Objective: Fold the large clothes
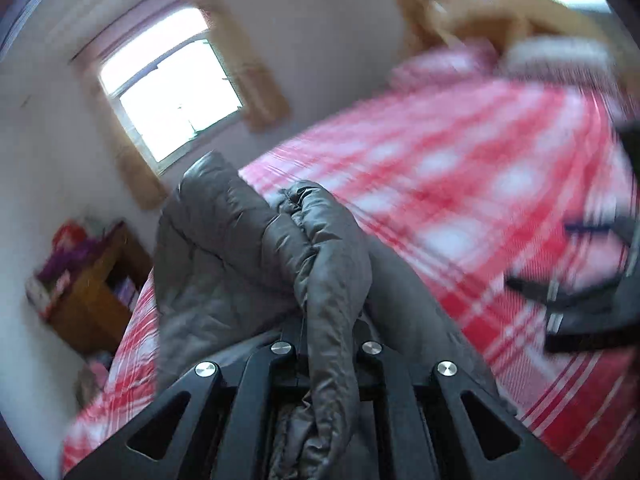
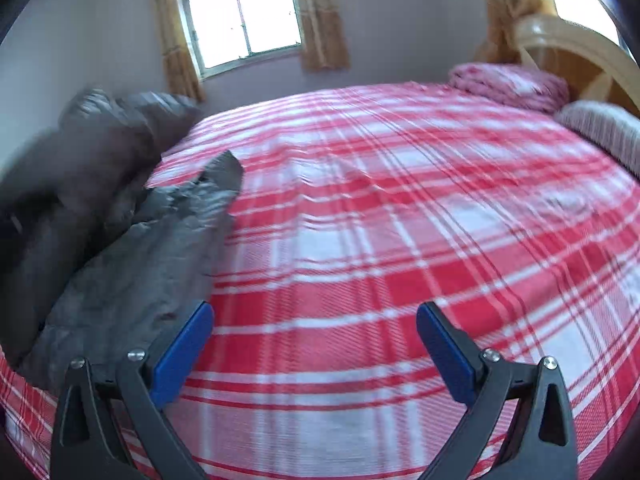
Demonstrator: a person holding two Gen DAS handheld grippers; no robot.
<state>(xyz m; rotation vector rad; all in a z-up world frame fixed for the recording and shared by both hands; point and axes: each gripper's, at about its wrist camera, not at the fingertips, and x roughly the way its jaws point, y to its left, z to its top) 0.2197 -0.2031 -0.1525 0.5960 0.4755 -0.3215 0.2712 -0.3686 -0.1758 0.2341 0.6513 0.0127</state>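
The left tool (image 1: 326, 344) is clenched on a bunched fold of the dark grey padded jacket (image 1: 224, 248), the fabric squeezed between its black fingers and spilling down past the silver bolts toward the camera; no brand, label or writing can be read on the tool or the garment. The rest of the jacket rises as a quilted heap just beyond the left tool, blocking much of the near edge of the bed (image 1: 460, 184), which wears a red and white checked sheet. From the left wrist view the right tool (image 1: 576, 304) appears as a blurred dark shape at the far right, over the sheet. The right tool (image 2: 316, 320) is released, its two blue pads (image 2: 188, 348) standing wide apart over bare checked sheet, with nothing between them; its left finger sits just beside the jacket's hem. In the right wrist view the jacket (image 2: 120, 264) lies crumpled along the left side of the bed (image 2: 400, 240), partly raised and blurred at its upper end. Farther out, a pink patterned pillow (image 2: 508, 84) and a striped cushion (image 2: 604, 132) rest at the head of the bed against a pale wooden headboard (image 2: 572, 52). A window (image 2: 244, 16) with tan curtains (image 2: 320, 28) sits in the far wall. Beside the bed, in the left wrist view, a wooden cabinet (image 1: 92, 296) holds blurred red and purple items on top, too smeared to identify.
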